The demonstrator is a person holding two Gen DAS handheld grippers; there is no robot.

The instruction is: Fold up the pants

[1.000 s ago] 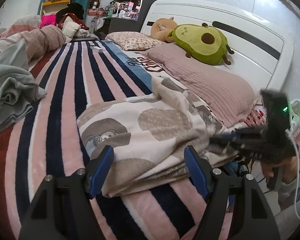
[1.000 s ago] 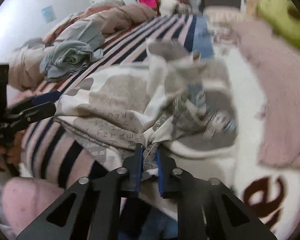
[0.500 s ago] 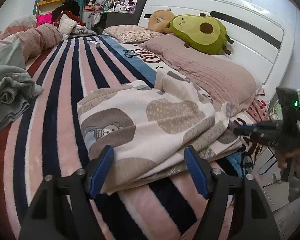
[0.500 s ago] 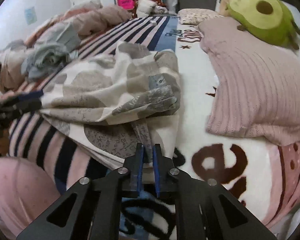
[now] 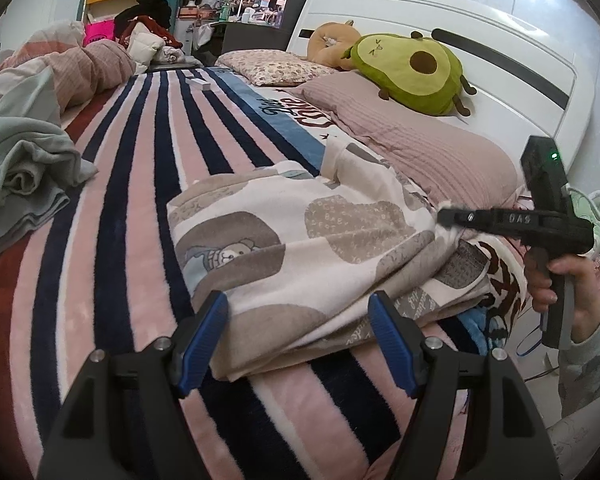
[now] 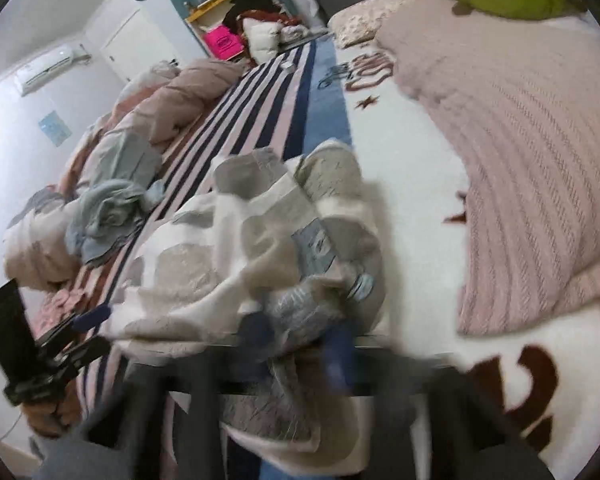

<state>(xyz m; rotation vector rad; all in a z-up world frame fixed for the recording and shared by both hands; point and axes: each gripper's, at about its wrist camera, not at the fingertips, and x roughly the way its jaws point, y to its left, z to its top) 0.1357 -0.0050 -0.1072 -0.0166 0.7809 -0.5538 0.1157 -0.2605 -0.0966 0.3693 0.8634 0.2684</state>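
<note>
Pants (image 5: pixel 300 248) lie between pillow (image 5: pixel 420 148) and grey cloth (image 5: pixel 16 172); left tongs (image 5: pixel 298 334) gape wide, right tongs (image 5: pixel 446 218) pinch their edge.

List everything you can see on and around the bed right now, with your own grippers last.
Bear-print cream and grey pants: one, folded, on near bed edge.
Pink, white and navy striped blanket: one, covering bed.
Ribbed pink pillow: one, by headboard.
Green avocado plush: one, on pillow.
Crumpled grey-green garment: one, far side.
White headboard: one.
Left gripper: open, straddling pants edge.
Right gripper: shut on pants fabric.
</note>
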